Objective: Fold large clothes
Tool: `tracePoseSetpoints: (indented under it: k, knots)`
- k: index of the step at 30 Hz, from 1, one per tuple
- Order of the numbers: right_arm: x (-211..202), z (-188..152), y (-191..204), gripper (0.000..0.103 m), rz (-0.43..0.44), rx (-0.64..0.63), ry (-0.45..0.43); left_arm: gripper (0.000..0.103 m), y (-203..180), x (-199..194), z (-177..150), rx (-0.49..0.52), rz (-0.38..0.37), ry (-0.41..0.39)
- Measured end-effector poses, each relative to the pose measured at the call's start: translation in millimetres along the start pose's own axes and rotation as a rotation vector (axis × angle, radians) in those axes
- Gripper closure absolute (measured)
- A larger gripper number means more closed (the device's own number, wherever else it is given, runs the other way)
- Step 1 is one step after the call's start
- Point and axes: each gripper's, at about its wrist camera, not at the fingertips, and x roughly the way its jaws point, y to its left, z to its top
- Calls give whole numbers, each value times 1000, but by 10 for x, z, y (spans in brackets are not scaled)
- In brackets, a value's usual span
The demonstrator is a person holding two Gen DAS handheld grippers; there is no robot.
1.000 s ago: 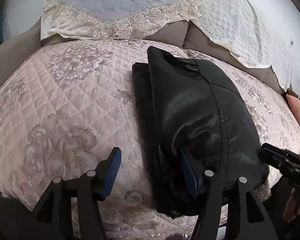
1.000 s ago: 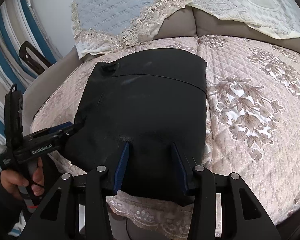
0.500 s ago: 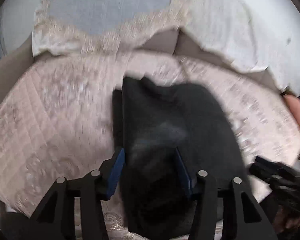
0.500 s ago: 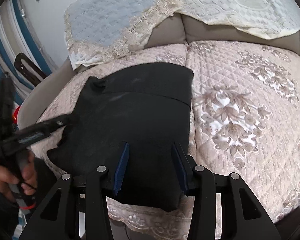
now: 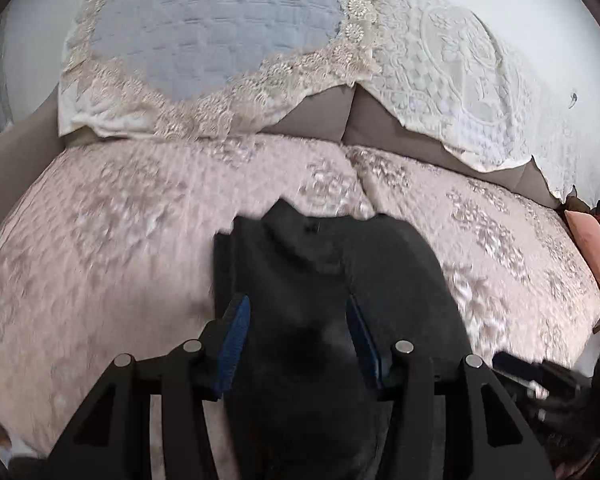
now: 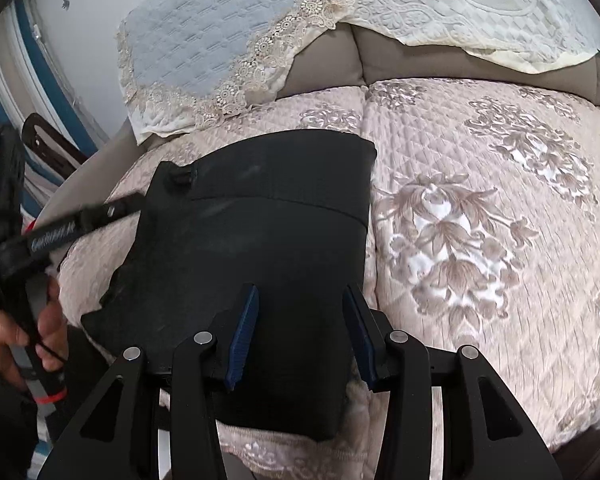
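Observation:
A folded black leather-like garment [image 5: 340, 264] [image 6: 260, 208] lies on the pink quilted sofa seat [image 5: 100, 264] [image 6: 480, 208], and its near end hangs over the front edge. In the left wrist view my left gripper [image 5: 296, 304] has the garment's near left part filling the gap between its blue pads, and it is shut on it. From the right wrist view that same left gripper [image 6: 138, 202] reaches the garment's left edge. My right gripper [image 6: 301, 292] is shut on the near right part. It shows blurred at the lower right as the right gripper [image 5: 520, 368].
Lace-trimmed throws [image 5: 204, 36] [image 6: 460, 8] hang over the grey backrest [image 5: 320, 116]. A pink cushion [image 5: 592, 248] lies at the seat's far right. A person's hand [image 6: 4, 336] holds the left gripper's handle beside a blue-striped wall [image 6: 4, 92].
The left jaws narrowed from wide apart to closing around the garment's left part, and the hand rose. The garment slid away from the backrest toward the front edge with both grippers.

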Motion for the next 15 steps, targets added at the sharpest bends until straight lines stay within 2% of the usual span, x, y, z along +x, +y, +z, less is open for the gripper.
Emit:
tracePoseSetpoints:
  k: [4, 7, 15]
  knots:
    - [66, 76, -9, 58, -3, -8, -2, 52, 80, 414, 99, -15, 12, 59]
    - [154, 139, -44, 58, -3, 5, 4, 51, 131, 653, 0, -14, 32, 109]
    - [359, 223, -99, 58, 19, 27, 24, 49, 161, 660, -195, 40, 54, 54]
